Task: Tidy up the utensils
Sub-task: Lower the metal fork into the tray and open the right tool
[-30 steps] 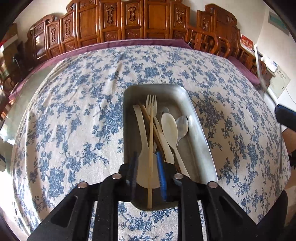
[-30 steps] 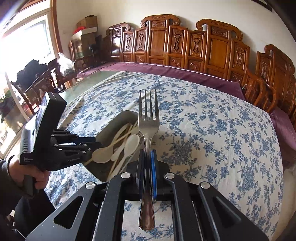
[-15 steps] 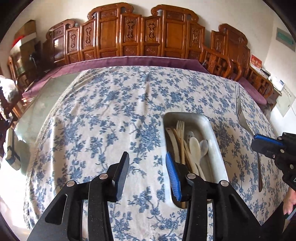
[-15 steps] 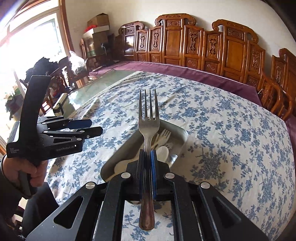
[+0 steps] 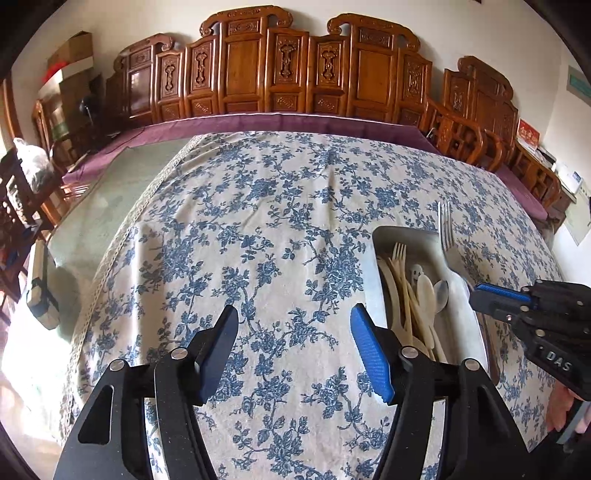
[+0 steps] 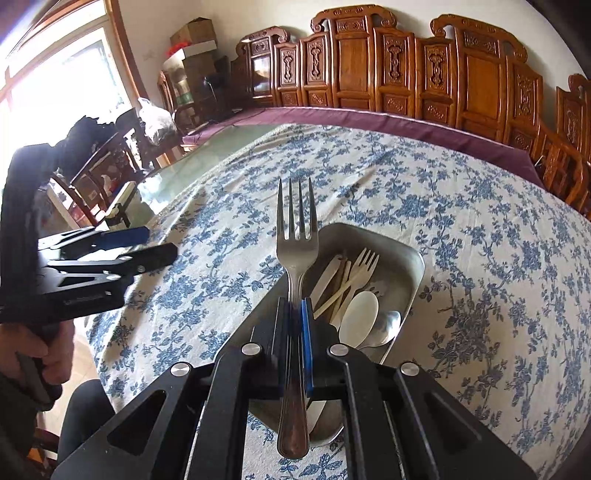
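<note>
The metal fork (image 6: pixel 297 254) sits clamped in my right gripper (image 6: pixel 295 332), over the tray (image 6: pixel 413 258) of what look like pale utensils. My left gripper (image 5: pixel 291 347), at its nine o'clock, holds its fingers wide apart.

Across my desk (image 5: pixel 280 229) lies a white cloth (image 5: pixel 258 280) printed with blue flowers; its far end shows a purple cover (image 5: pixel 280 120) and, to my left, bare greenish glass (image 5: pixel 107 210). Carved wooden chairs (image 5: pixel 288 70) stand in a row against the pale wall (image 6: pixel 236 18) beyond. A bright window (image 6: pixel 55 85) floods the left side with daylight. Cardboard boxes (image 6: pixel 192 33) are stacked in the far corner.
</note>
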